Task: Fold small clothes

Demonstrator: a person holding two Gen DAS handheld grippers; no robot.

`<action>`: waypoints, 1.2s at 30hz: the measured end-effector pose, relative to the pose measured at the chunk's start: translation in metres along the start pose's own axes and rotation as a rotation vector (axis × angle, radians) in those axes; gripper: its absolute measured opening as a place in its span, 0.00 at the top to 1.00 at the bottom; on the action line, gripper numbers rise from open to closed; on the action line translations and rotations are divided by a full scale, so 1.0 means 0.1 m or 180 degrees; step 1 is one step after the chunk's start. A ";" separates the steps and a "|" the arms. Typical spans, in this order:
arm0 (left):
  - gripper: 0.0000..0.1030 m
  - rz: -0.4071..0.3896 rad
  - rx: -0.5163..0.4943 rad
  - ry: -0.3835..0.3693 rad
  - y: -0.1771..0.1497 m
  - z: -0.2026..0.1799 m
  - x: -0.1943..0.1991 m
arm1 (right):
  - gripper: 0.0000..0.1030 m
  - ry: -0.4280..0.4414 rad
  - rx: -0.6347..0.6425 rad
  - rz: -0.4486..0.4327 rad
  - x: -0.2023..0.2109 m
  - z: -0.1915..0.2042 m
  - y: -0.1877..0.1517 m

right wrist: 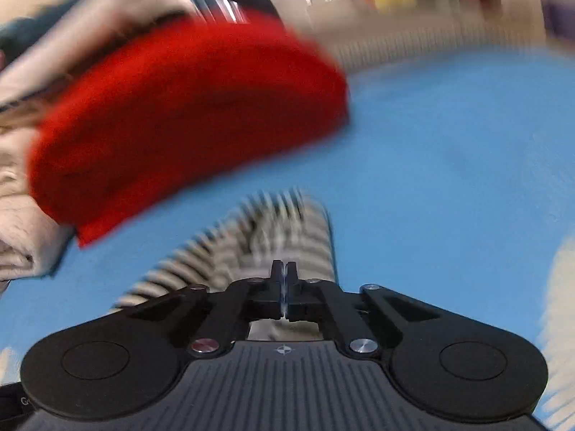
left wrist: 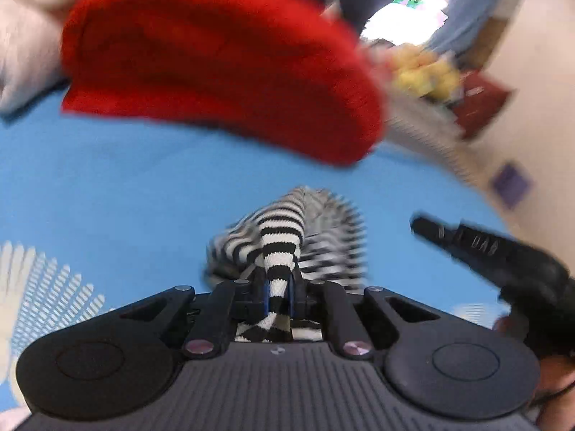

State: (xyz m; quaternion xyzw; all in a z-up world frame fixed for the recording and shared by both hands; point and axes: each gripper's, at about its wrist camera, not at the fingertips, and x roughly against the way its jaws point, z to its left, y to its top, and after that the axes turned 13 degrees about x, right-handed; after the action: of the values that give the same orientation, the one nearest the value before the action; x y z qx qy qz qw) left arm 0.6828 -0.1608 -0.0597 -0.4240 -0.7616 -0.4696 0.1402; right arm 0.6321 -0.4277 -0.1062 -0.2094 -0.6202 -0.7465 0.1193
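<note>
Hidden/blurred: both views are smeared by motion; background behind the blue surface (left wrist: 107, 186) can't be made out, only yellow and dark red blobs. Right view esp. soft.
Cut off: red cloth (left wrist: 215, 64) is cropped at top in left view; pale cloth (left wrist: 25, 36) beside it is cut by the frame edge, also seen at left in right view (right wrist: 21, 222).
Containers: a white slotted basket rim (left wrist: 46, 287) is seen at lower left, contents not visible.
Writing: none readable; small pale marks on right gripper's body too blurred.
Left gripper (left wrist: 278, 287): clenched on striped sock (left wrist: 280, 251), a band of it is pinched between the pads, the rest is bunched just ahead on the blue surface.
Right gripper (right wrist: 285, 287): jaws are pressed together; striped sock (right wrist: 251, 248) lies just ahead and under the tips, whether cloth is caught can't be told. Also seen at right in left view (left wrist: 467, 240).
Sock location: on blue surface, near side of red cloth (right wrist: 179, 118), apart from it.
</note>
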 end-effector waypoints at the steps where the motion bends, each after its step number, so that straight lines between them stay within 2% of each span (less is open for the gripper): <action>1: 0.91 -0.0080 -0.0191 -0.0182 -0.06 -0.04 0.29 | 1.00 0.0135 0.0123 -0.0202 0.31 0.04 0.11; 2: 0.90 -0.0178 -0.0507 -0.0258 -0.16 -0.07 0.54 | 1.00 0.0293 0.0261 -0.0371 0.62 0.06 0.15; 3: 0.90 -0.0246 -0.0836 -0.0182 -0.29 -0.08 0.74 | 1.00 0.0493 0.0463 -0.0544 1.02 0.06 0.15; 4: 0.90 -0.0204 -0.1040 -0.0071 -0.41 -0.04 0.86 | 1.00 0.0557 0.0630 -0.0599 1.30 0.05 0.11; 5: 0.90 -0.0101 -0.1096 -0.0023 -0.50 0.03 0.92 | 0.98 0.0576 0.0730 -0.0559 1.51 0.01 0.06; 6: 0.90 0.0016 -0.1107 -0.0001 -0.59 0.11 0.95 | 0.84 0.0595 0.0730 -0.0472 1.64 -0.04 -0.01; 7: 0.90 0.0140 -0.1106 0.0044 -0.69 0.18 0.96 | 0.48 0.0612 0.0656 -0.0336 1.70 -0.10 -0.08; 8: 0.90 0.0219 -0.1103 0.0082 -0.77 0.23 0.95 | 0.28 0.0581 0.0552 -0.0199 1.69 -0.16 -0.13; 9: 0.89 0.0299 -0.1091 0.0126 -0.87 0.29 0.94 | 0.13 0.0505 0.0443 -0.0121 1.64 -0.19 -0.17; 11: 0.89 0.0442 -0.1048 0.0189 -1.00 0.43 0.90 | 0.15 0.0387 0.0170 0.0037 1.54 -0.18 -0.25; 14: 0.90 0.0712 -0.1051 0.0156 -1.29 0.61 0.91 | 0.15 0.0460 -0.0542 0.0327 1.07 -0.31 -0.25; 16: 0.89 0.0820 -0.1278 0.0077 -1.50 0.62 0.97 | 0.15 0.0550 -0.0790 0.0527 0.71 -0.21 -0.18; 17: 0.89 0.0848 -0.1414 0.0030 -1.55 0.61 1.02 | 0.15 0.0549 -0.0738 0.0604 0.53 -0.11 -0.17; 19: 0.71 0.0883 -0.1451 -0.0033 -1.51 0.60 1.04 | 0.15 0.0399 -0.0448 0.0675 0.23 0.13 -0.18; 20: 0.42 0.0887 -0.1279 -0.0091 -1.40 0.62 1.04 | 0.14 0.0330 -0.0274 0.0719 0.09 0.26 -0.20; 21: 0.18 0.0795 -0.0974 -0.0214 -1.25 0.65 1.02 | 0.11 0.0277 -0.0090 0.0807 -0.08 0.39 -0.22; 22: 0.12 0.0655 -0.0756 -0.0249 -1.14 0.63 0.99 | 0.10 0.0210 0.0129 0.0959 -0.25 0.51 -0.26; 24: 0.06 0.0399 -0.0617 -0.0142 -0.89 0.56 0.82 | 0.11 -0.0005 0.0478 0.1214 -0.50 0.71 -0.36; 25: 0.06 0.0293 -0.0583 0.0019 -0.77 0.52 0.62 | 0.22 -0.0115 0.0696 0.1291 -0.61 0.81 -0.45; 26: 0.07 0.0281 -0.0581 0.0144 -0.69 0.51 0.42 | 0.40 -0.0237 0.0929 0.1444 -0.70 0.90 -0.53; 27: 0.25 0.0370 -0.0509 0.0350 -0.61 0.52 0.14 | 0.89 -0.0232 0.1074 0.1545 -0.75 0.93 -0.60; 28: 0.58 0.0521 -0.0369 0.0409 -0.56 0.55 -0.11 | 0.96 -0.0214 0.1095 0.1471 -0.71 0.94 -0.59; 29: 0.93 0.0704 -0.0261 0.0439 -0.53 0.59 -0.27 | 0.96 -0.0219 0.1030 0.1448 -0.67 0.94 -0.54; 30: 0.97 0.0688 -0.0168 0.0512 -0.47 0.56 -0.34 | 0.96 -0.0274 0.0969 0.1333 -0.60 0.92 -0.46; 32: 0.97 0.0159 -0.0374 0.0426 -0.32 0.27 -0.14 | 0.96 -0.0458 0.0769 0.0794 -0.28 0.81 -0.17; 34: 0.97 -0.0443 -0.0379 -0.0039 -0.17 0.00 0.39 | 0.96 -0.0368 0.0344 0.0226 0.19 0.61 0.13; 36: 0.96 -0.0848 -0.0568 -0.0539 -0.25 -0.11 0.95 | 0.96 0.0010 0.0160 -0.0319 0.83 0.42 0.29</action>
State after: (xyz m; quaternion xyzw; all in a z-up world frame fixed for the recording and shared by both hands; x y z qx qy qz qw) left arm 0.6047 -0.1261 -0.0112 -0.3681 -0.7754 -0.5123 -0.0261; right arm 0.5787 -0.3861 -0.0368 -0.1739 -0.6483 -0.7360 0.0880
